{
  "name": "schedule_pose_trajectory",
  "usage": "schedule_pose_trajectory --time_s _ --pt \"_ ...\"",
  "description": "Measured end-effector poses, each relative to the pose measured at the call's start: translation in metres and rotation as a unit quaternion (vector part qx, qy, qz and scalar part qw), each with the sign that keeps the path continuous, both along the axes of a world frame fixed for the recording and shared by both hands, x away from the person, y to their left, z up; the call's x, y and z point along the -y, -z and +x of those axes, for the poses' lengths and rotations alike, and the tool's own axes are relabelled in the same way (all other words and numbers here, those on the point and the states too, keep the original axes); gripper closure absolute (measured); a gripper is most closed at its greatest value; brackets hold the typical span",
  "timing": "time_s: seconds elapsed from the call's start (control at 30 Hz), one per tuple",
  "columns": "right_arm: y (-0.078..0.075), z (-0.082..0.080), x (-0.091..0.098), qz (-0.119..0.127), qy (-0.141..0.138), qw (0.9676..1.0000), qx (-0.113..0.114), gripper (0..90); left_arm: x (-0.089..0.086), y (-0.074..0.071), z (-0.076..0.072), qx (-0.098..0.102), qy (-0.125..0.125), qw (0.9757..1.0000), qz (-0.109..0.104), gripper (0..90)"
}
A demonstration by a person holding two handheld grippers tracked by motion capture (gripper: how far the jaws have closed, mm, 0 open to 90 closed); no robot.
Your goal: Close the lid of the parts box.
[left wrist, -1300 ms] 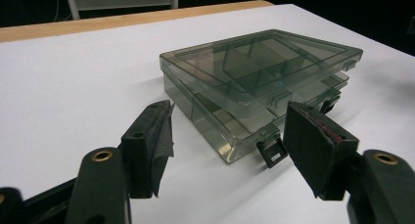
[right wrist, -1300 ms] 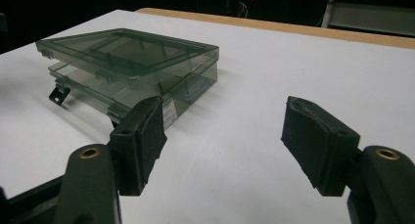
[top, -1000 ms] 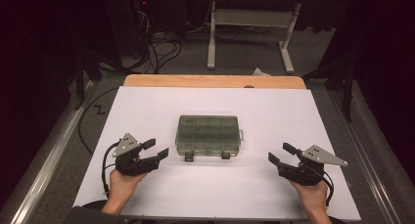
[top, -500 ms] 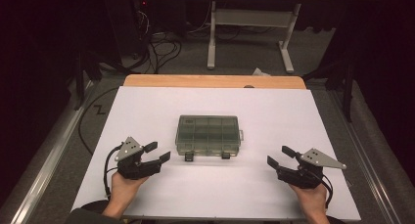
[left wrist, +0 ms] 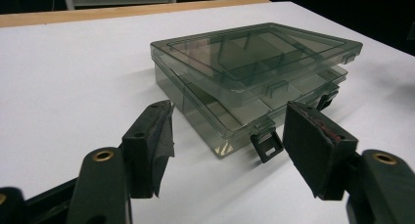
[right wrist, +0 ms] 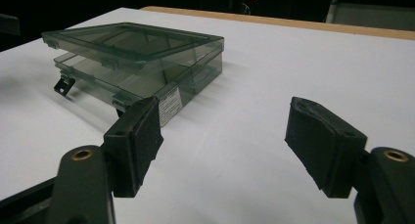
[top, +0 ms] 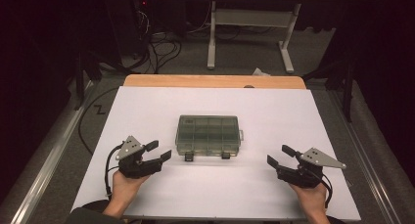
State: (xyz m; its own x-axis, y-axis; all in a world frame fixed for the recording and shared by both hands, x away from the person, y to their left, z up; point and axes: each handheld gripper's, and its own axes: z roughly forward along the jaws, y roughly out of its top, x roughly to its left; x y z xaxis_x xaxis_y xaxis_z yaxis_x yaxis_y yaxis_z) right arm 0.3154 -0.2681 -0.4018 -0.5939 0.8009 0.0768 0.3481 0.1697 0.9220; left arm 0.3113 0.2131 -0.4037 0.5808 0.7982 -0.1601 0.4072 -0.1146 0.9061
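A white table is seen from above, with a bare wooden strip along its far edge. At its middle lies a smoky clear box, lid down but not latched: two black latches hang loose off the near side, and in both gripper views the lid sits slightly raised above the base.

The left gripper is held near the box's near-left corner, apart from it; its jaws are spread wide and nothing is held. In the left gripper view the nearest latch is framed between the jaws. The right gripper is held farther off at the near right, jaws likewise wide and empty, pointed toward the box's right end.

The step in hand is judged to be the approach to the box, probably to work the lid or the latches. It would be done well if the box were steadied by one gripper at a corner while the other is brought low and square to a latch, since the light box may slide on the smooth top.

Open room is left on every side of the box. The table's near edge lies close behind both hands, so movement is better kept forward.
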Motion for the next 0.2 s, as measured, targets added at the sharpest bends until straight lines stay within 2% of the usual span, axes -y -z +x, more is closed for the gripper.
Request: schedule_pose_trajectory --time_s 0.2 --pt "-0.0003 0.0001 -0.0001 0.001 0.0 1.0 0.001 30.7 -0.0005 0.0 0.0003 0.0 0.0 1.0 -0.003 36.2"
